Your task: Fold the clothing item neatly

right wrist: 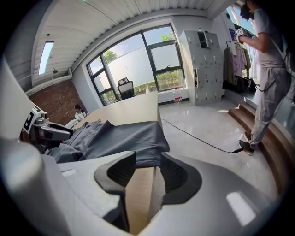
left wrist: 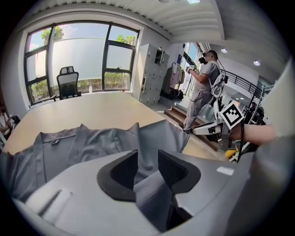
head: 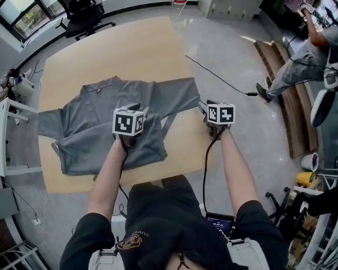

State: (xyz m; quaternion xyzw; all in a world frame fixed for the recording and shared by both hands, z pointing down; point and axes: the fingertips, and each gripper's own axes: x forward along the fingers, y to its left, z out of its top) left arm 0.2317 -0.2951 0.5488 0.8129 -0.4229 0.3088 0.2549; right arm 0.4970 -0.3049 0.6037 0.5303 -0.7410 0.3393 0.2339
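Note:
A grey shirt point(head: 116, 121) lies spread on the wooden table point(head: 137, 47), collar toward the far side and sleeves out to both sides. My left gripper point(head: 133, 108) is low over the shirt's near right part. In the left gripper view a raised fold of the shirt point(left wrist: 92, 143) runs between the jaws of the left gripper point(left wrist: 147, 159), which stand apart without clamping it. My right gripper point(head: 204, 107) hovers at the table's right edge, just short of the right sleeve end point(head: 182, 94). The right gripper point(right wrist: 148, 161) is open, with only the table edge and the sleeve point(right wrist: 124, 138) ahead of it.
A person point(head: 301, 58) stands on wooden steps at the far right. A black cable point(head: 216, 74) crosses the floor beside the table. An office chair point(head: 84, 16) is beyond the far edge, a white rack point(head: 10, 137) at the left, and a yellow roll point(head: 305, 179) at the right.

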